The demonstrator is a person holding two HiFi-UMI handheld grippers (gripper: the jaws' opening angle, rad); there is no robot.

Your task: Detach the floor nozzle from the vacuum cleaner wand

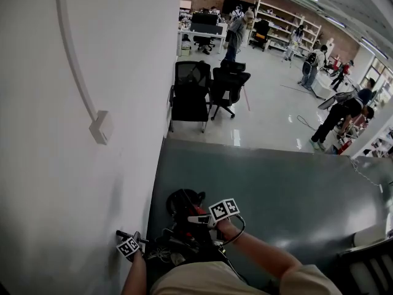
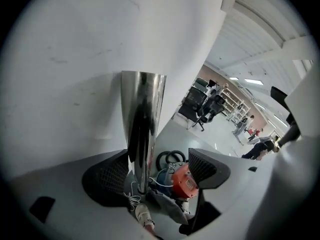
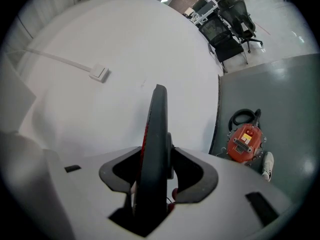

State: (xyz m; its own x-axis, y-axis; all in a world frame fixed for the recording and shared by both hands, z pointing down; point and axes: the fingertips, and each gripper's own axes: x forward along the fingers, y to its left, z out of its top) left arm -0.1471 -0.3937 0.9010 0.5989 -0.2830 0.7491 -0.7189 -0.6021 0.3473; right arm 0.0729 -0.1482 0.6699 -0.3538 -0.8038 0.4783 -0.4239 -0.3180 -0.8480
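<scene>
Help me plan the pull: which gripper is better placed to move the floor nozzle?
Probably right. The right gripper is clamped on the floor nozzle; the left gripper stands open around the wand.

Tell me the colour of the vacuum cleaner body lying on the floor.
The vacuum cleaner body is orange-red; the right gripper view shows it best.

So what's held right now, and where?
Right gripper clamps the floor nozzle across its flat sides. Left gripper grips nothing; the metal wand stands between its open jaws.
</scene>
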